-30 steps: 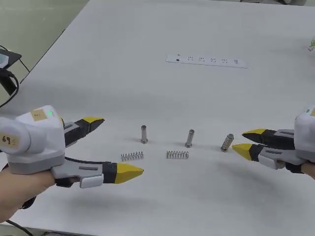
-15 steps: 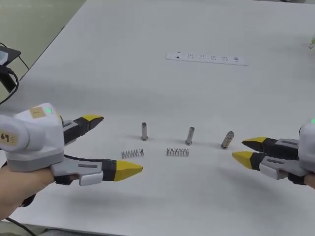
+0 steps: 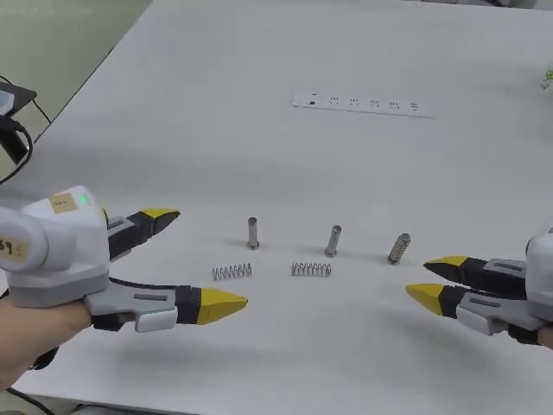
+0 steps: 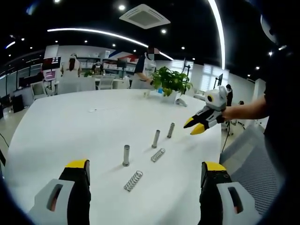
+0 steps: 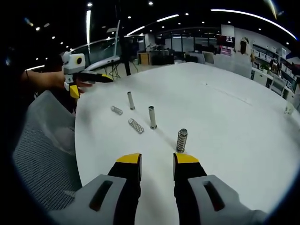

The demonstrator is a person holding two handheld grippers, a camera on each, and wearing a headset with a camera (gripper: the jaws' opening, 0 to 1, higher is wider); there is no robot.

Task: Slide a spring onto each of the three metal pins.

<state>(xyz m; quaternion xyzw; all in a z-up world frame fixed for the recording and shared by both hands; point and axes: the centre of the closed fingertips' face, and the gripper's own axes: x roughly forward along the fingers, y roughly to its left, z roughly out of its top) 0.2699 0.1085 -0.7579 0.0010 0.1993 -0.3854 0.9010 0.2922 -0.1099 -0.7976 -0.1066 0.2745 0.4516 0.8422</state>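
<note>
Three metal pins stand in a row on the white table. The left pin (image 3: 252,233) and the middle pin (image 3: 333,241) are bare. The right pin (image 3: 399,248) has a spring around it. Two loose springs (image 3: 232,272) (image 3: 311,270) lie just in front of the bare pins. My left gripper (image 3: 192,258) hovers left of the row, wide open and empty. My right gripper (image 3: 435,277) sits a little right of and nearer than the spring-bearing pin (image 5: 181,139), its jaws narrowly open with nothing between them. From the left gripper view I see the same pins (image 4: 126,155) (image 4: 155,138) and the right gripper (image 4: 201,123).
A white power strip (image 3: 361,105) lies farther back on the table. A black cable (image 3: 13,138) hangs off the table's left edge. A potted plant (image 4: 171,80) stands at the far end, with people beyond it. Bare tabletop surrounds the pins.
My right gripper has drawn back from the spring-bearing pin, toward me and to the right. My left gripper has sunk only slightly.
</note>
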